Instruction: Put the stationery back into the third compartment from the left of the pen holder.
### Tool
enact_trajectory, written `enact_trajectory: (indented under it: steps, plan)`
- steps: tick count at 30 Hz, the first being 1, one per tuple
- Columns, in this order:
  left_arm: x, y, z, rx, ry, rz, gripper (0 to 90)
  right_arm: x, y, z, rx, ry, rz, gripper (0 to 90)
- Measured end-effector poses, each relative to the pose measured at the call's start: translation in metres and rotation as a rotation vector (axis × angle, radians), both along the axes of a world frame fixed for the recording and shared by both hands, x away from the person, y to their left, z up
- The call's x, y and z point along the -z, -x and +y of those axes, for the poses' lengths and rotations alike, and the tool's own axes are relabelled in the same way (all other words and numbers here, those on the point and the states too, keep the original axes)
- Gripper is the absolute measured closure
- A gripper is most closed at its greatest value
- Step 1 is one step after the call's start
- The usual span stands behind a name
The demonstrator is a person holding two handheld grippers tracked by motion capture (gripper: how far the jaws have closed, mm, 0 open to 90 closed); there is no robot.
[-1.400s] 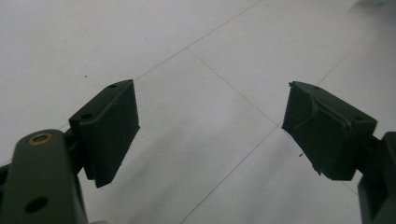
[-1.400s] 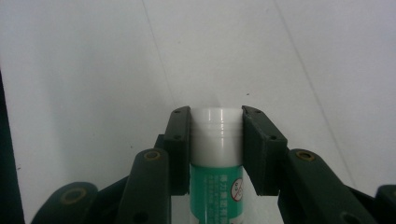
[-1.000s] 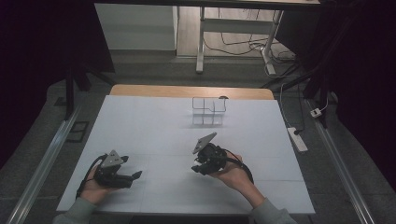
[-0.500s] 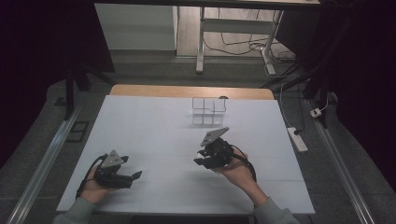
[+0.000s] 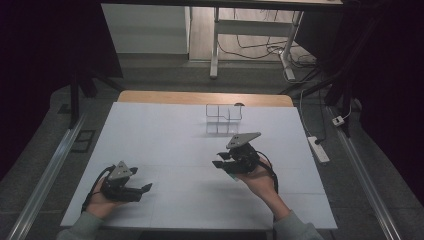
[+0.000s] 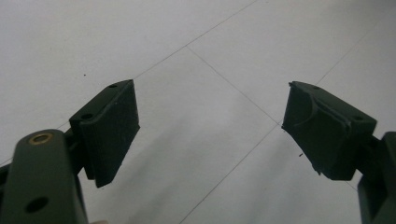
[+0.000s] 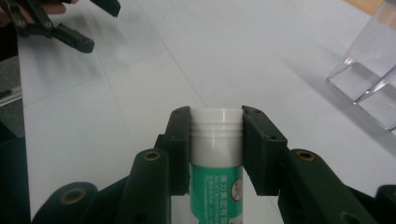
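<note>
From the high view, the right gripper (image 5: 223,161) has lifted and moved farther up the white table (image 5: 165,130) toward the clear compartment box (image 5: 224,118) than it was a second ago, while the left gripper (image 5: 144,188) stays low near the table's front left. In the left gripper view, its jaws stand wide apart over bare table with nothing between them. In the right gripper view, the jaws are clamped on a glue stick (image 7: 216,158) with a white ribbed neck and a green label whose small print is too blurred to read.
</note>
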State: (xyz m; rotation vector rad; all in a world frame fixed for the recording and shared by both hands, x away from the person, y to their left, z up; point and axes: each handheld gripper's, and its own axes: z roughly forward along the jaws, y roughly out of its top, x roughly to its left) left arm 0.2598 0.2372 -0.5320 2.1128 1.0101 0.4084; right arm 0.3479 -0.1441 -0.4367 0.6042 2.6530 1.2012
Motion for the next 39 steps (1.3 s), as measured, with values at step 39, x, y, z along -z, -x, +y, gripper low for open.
enact_trajectory:
  steps: [39]
  plan:
    - [-0.002,0.002,0.001,0.001,0.010,-0.004,17.8,-0.042,-0.028,-0.030,0.208,-0.241,-0.147,63.6]
